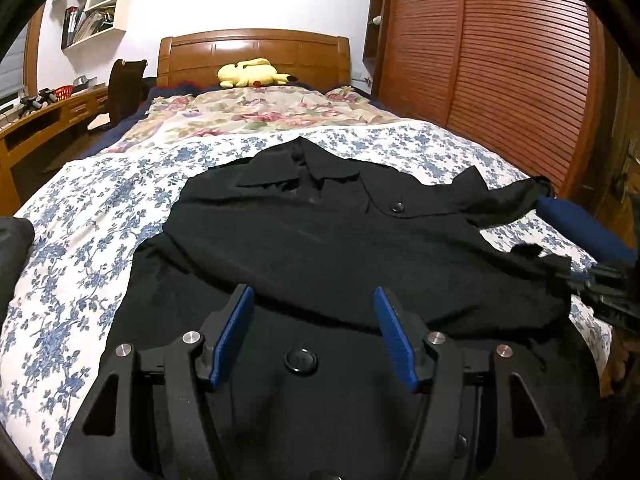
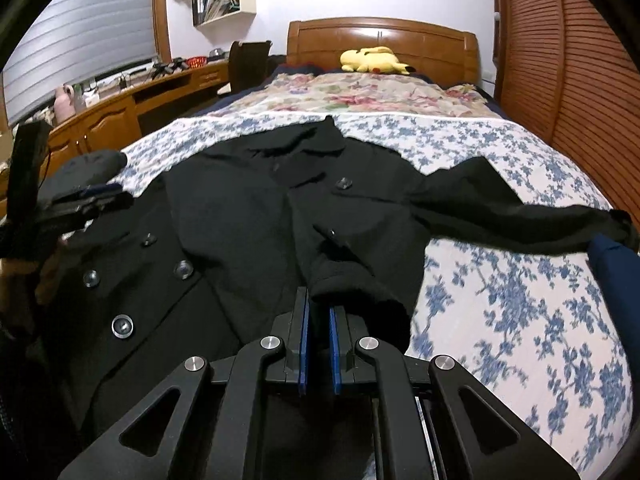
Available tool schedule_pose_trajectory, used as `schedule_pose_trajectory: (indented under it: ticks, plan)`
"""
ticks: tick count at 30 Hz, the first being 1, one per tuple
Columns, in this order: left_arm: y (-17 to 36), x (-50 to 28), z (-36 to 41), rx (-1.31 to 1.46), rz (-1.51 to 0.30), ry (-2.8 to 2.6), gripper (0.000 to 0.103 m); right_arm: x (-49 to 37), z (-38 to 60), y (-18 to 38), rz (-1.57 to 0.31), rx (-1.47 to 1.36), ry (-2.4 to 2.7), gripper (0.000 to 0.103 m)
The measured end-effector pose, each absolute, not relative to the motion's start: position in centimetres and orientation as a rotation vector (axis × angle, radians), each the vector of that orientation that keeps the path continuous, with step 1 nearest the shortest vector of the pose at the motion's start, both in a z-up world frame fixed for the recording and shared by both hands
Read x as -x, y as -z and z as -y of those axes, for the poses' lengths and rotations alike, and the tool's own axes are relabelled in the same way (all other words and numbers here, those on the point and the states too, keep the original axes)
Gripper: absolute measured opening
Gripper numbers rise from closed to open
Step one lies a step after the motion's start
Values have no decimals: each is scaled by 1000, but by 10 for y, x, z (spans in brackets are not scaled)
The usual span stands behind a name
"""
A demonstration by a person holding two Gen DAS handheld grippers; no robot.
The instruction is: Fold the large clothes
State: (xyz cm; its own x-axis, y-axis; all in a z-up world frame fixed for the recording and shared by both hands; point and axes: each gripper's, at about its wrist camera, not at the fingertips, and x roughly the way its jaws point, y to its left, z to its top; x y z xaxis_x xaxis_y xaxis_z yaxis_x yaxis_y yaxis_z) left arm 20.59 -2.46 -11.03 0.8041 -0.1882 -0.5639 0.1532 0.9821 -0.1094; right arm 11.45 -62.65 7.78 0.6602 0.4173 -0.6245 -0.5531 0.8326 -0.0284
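Observation:
A black buttoned coat lies front-up on the bed, collar toward the headboard, with one sleeve stretched out to the right. My left gripper hovers over the coat's lower part. It is open, its blue pads wide apart, with a button showing between them on the cloth below. My right gripper is shut on a bunched fold of the coat at its right side. The right gripper also shows at the right edge of the left wrist view, and the left gripper at the left of the right wrist view.
The bed has a blue-flowered sheet and a rose-patterned quilt farther back. A yellow plush toy rests by the wooden headboard. A slatted wardrobe stands on the right, a desk and chair on the left. A blue cushion sits at the bed's right edge.

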Motion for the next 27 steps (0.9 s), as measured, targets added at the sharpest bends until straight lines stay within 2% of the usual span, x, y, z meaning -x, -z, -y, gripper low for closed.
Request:
schedule_pose_trajectory:
  ticks: [9, 12, 14, 15, 27]
  plan:
    - [117, -198, 23, 53, -583, 200, 64, -97, 611, -66, -668, 269, -505, 10]
    - [115, -191, 26, 24, -567, 206, 64, -95, 611, -69, -653, 276, -454, 27]
    - [115, -188, 28, 17, -561, 211, 64, -94, 615, -73, -638, 275, -421, 47]
    - [115, -187, 27, 19, -561, 217, 64, -94, 617, -75, -633, 269, -406, 48]
    - [115, -182, 35, 0, -561, 247, 64, -92, 615, -77, -717, 238, -393, 49]
